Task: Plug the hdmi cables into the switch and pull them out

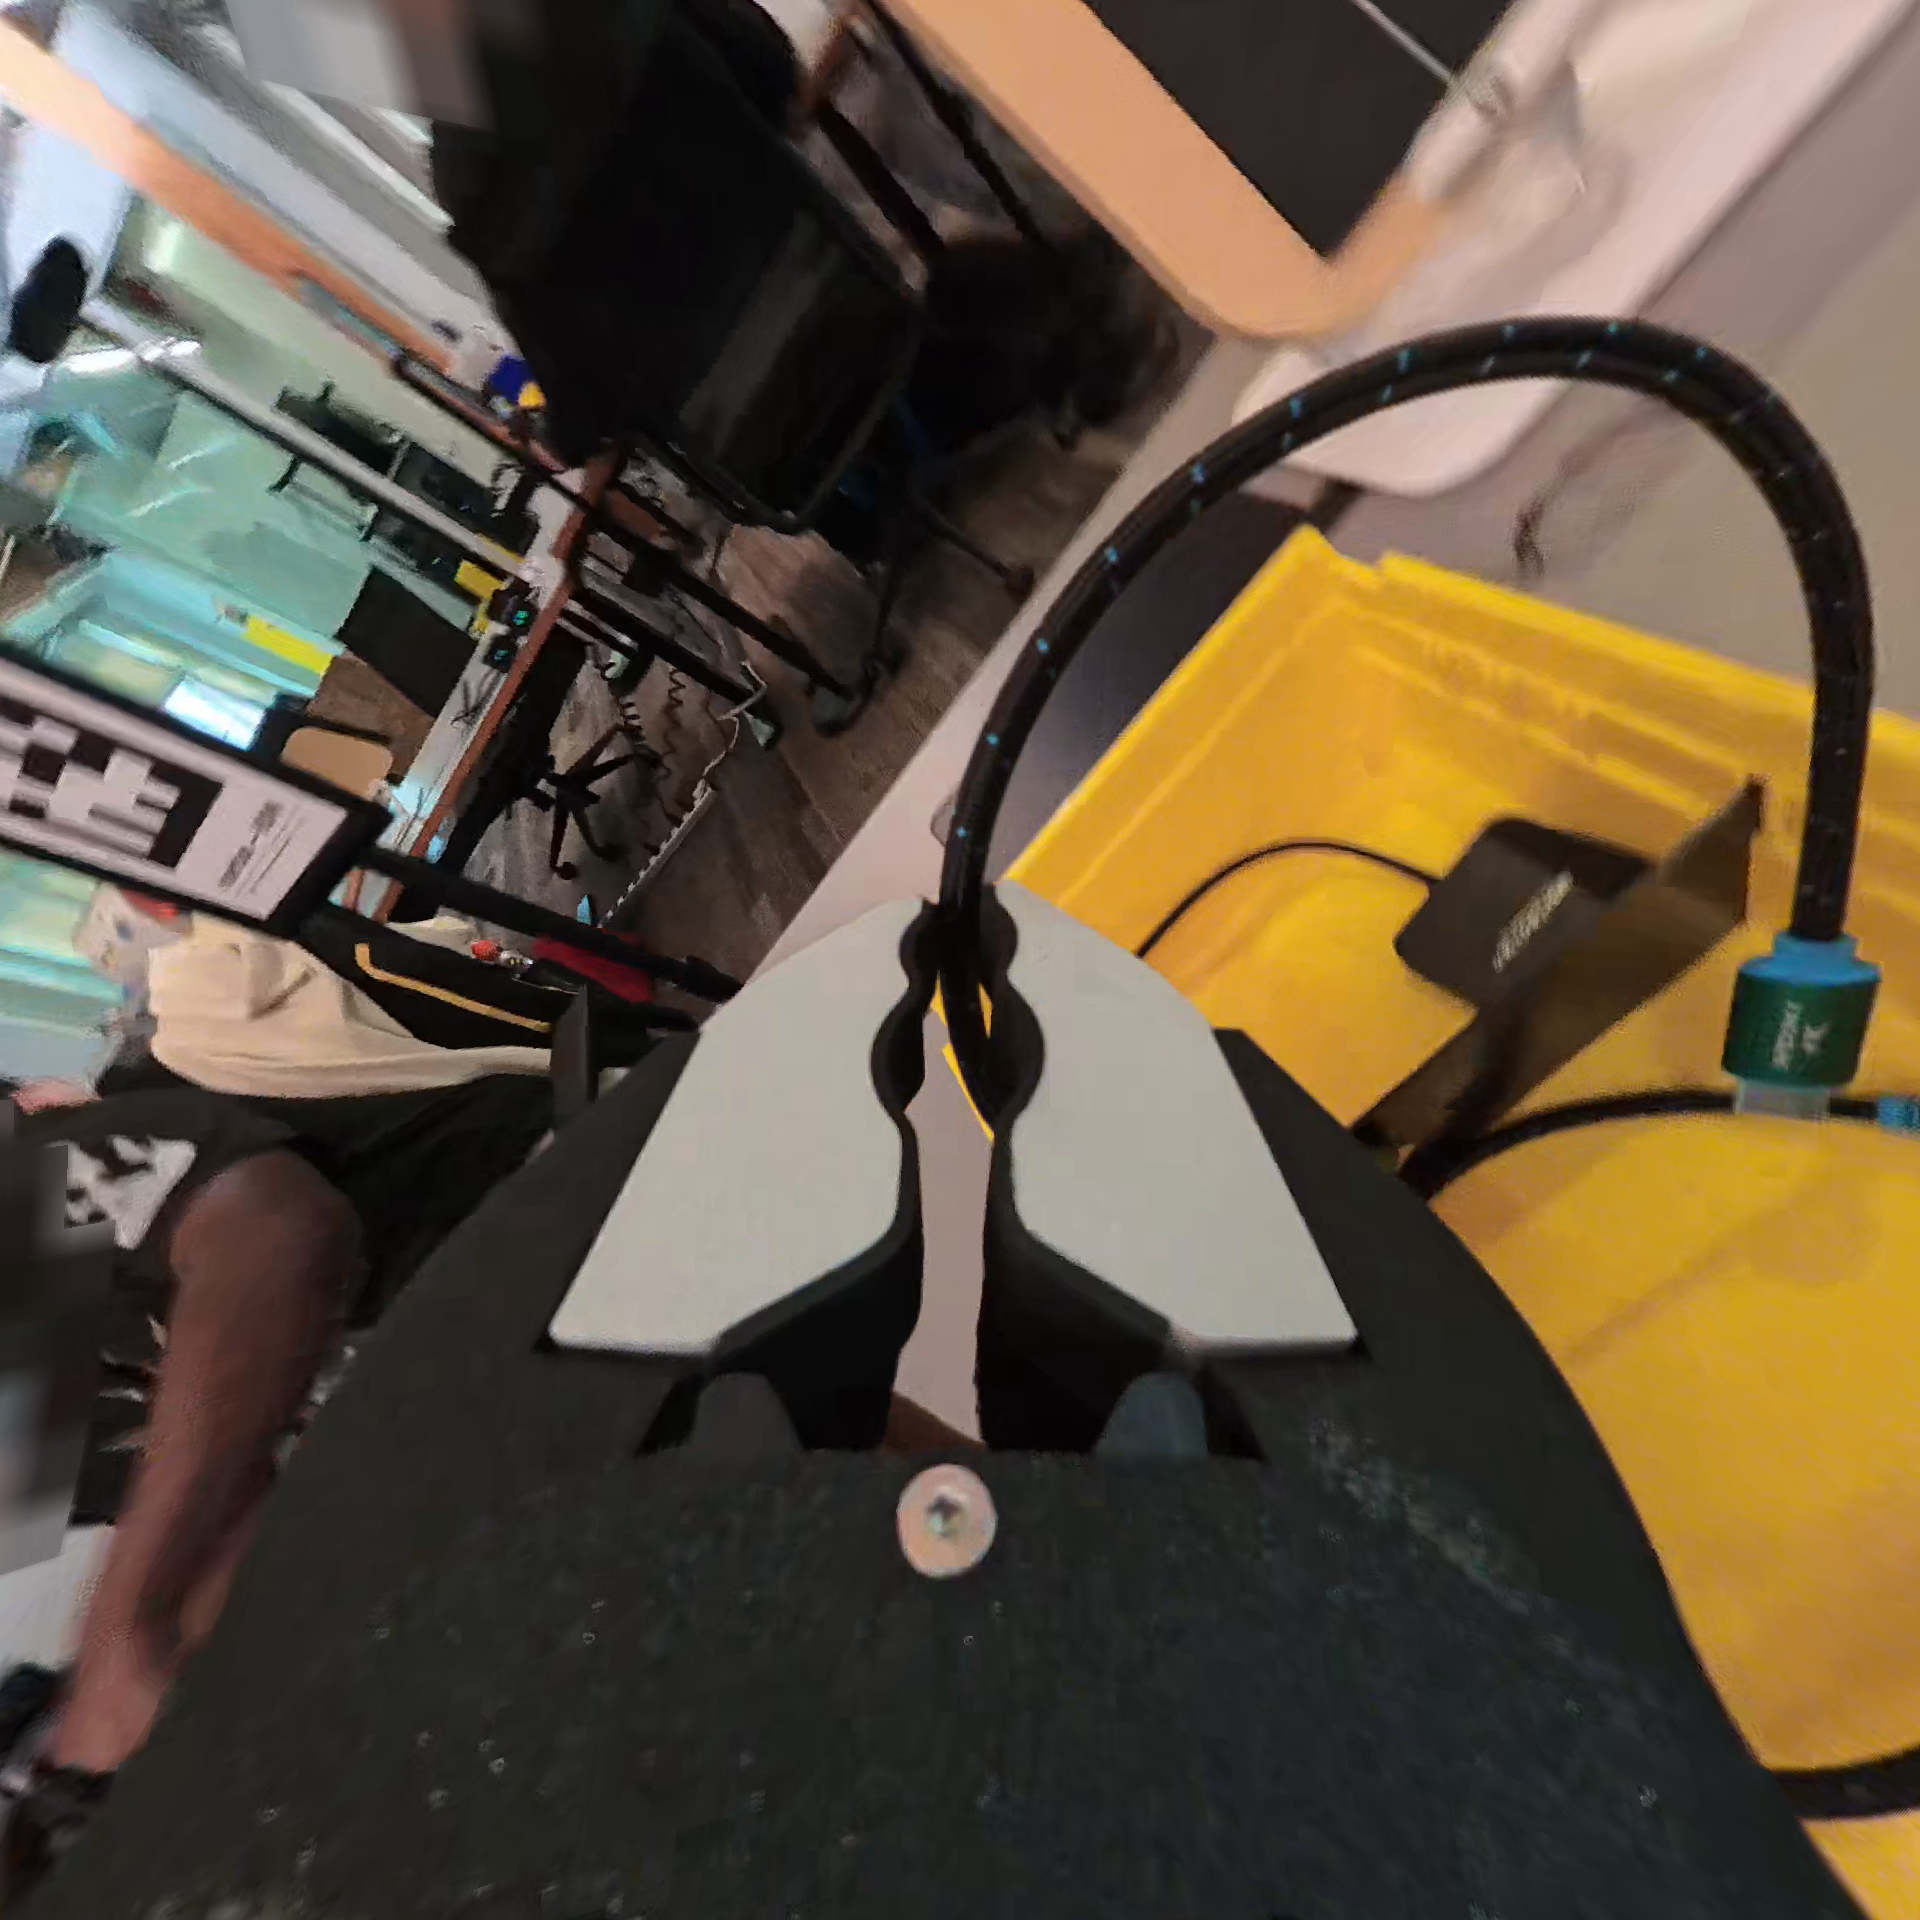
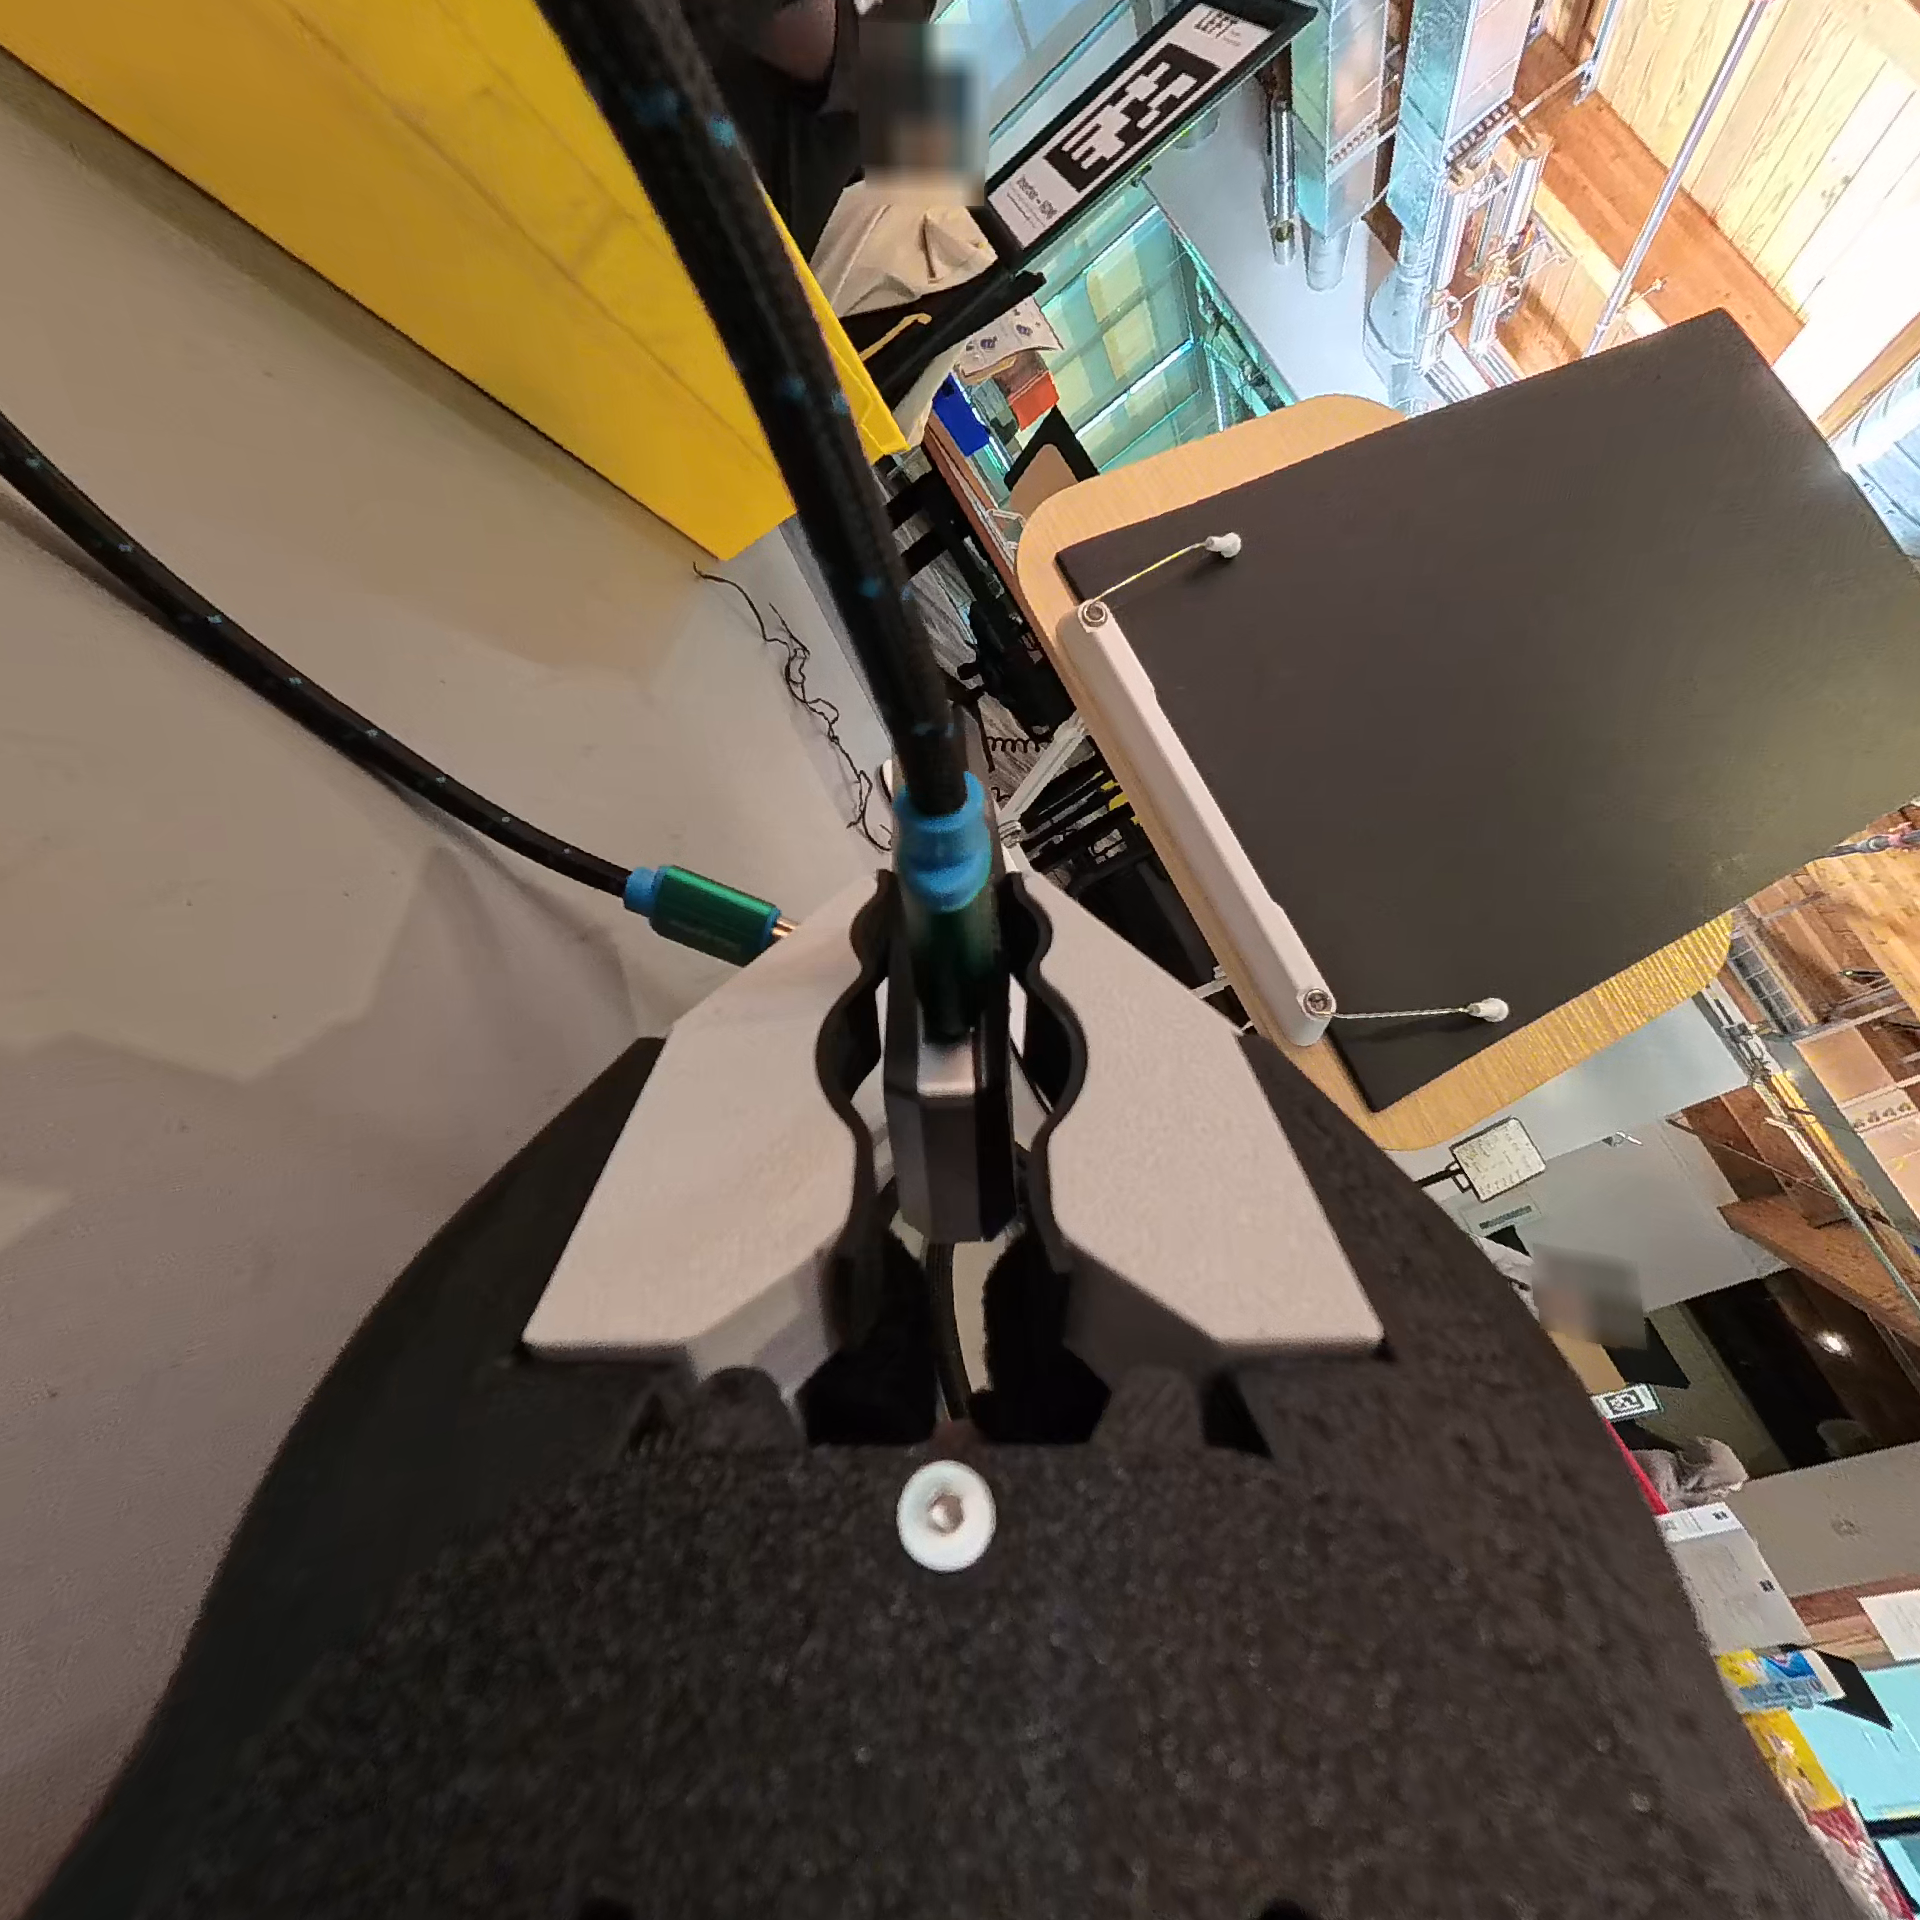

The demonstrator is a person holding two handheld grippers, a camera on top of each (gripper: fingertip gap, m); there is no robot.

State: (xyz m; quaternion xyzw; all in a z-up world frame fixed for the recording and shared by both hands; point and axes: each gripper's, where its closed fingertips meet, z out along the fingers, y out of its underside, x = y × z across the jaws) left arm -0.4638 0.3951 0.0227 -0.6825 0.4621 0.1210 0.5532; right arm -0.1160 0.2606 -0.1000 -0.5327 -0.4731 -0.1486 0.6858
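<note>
My left gripper is shut on a black braided HDMI cable. The cable arcs up and right, then down to its green plug, whose silver tip shows. The black switch is beside that plug, over the yellow bin; I cannot tell whether the plug is seated. My right gripper is shut on the switch, held edge-on, with a green plug with a blue collar at its far end between the fingertips. A second cable's green plug lies loose on the white table.
The yellow bin stands on the table to the left. A table with a black mat is to the right. A person is at the left, near desks and chairs. A frayed black thread lies on the table.
</note>
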